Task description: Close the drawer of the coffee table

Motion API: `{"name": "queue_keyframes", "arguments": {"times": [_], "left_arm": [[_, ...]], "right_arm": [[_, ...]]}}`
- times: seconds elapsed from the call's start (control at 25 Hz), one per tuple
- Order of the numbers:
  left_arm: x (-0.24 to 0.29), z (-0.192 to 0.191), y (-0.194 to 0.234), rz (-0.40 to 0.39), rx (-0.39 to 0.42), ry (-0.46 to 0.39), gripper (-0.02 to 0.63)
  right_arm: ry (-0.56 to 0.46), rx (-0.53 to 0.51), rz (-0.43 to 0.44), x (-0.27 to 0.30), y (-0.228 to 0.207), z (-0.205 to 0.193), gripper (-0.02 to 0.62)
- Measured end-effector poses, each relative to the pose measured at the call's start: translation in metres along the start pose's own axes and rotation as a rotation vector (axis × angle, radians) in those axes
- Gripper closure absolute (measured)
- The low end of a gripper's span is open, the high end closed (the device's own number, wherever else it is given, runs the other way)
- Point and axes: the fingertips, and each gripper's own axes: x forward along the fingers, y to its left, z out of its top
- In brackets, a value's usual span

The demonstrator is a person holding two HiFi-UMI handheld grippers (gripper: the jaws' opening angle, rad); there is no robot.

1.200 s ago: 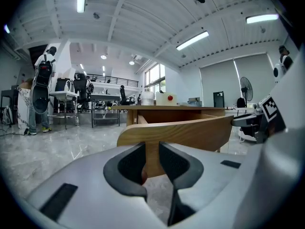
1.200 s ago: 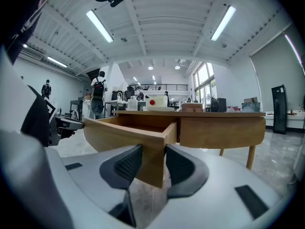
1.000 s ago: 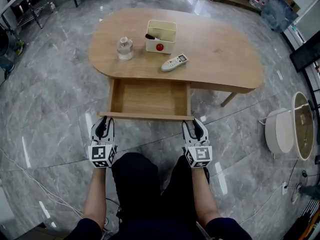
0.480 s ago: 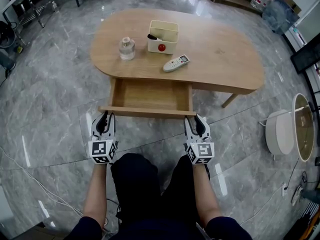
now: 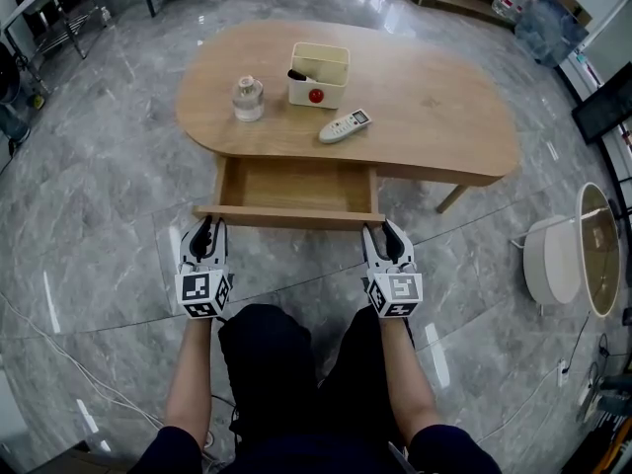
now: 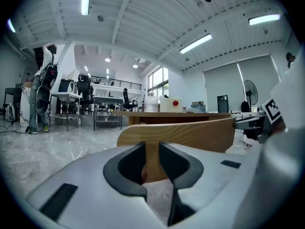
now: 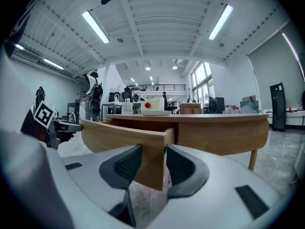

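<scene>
The wooden coffee table [image 5: 425,107] has its drawer [image 5: 296,186] pulled out toward me, and the drawer is empty inside. My left gripper [image 5: 207,228] holds the left end of the drawer front [image 5: 286,217], and my right gripper [image 5: 385,231] holds the right end. In the left gripper view the jaws of the left gripper [image 6: 152,147] close on the front panel's edge [image 6: 190,132]. In the right gripper view the right gripper [image 7: 153,149] clamps the panel's corner [image 7: 152,147], with both pads against the wood.
On the tabletop stand a small glass jar [image 5: 247,97], a cream box [image 5: 318,72] and a white remote [image 5: 345,123]. A white round unit [image 5: 553,260] and a small round side table [image 5: 597,250] stand on the marble floor at right. My legs are right below the grippers.
The drawer front has slid slightly in toward the table, and both grippers have moved forward with it.
</scene>
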Motion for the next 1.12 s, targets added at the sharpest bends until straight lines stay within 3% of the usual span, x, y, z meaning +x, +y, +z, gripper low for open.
{"name": "queue_keyframes", "arguments": {"times": [1.12], "left_arm": [[0.023, 0.004, 0.0, 0.038, -0.024, -0.001, 0.483]], "right_arm": [[0.029, 0.034, -0.085, 0.02, -0.012, 0.004, 0.4]]}}
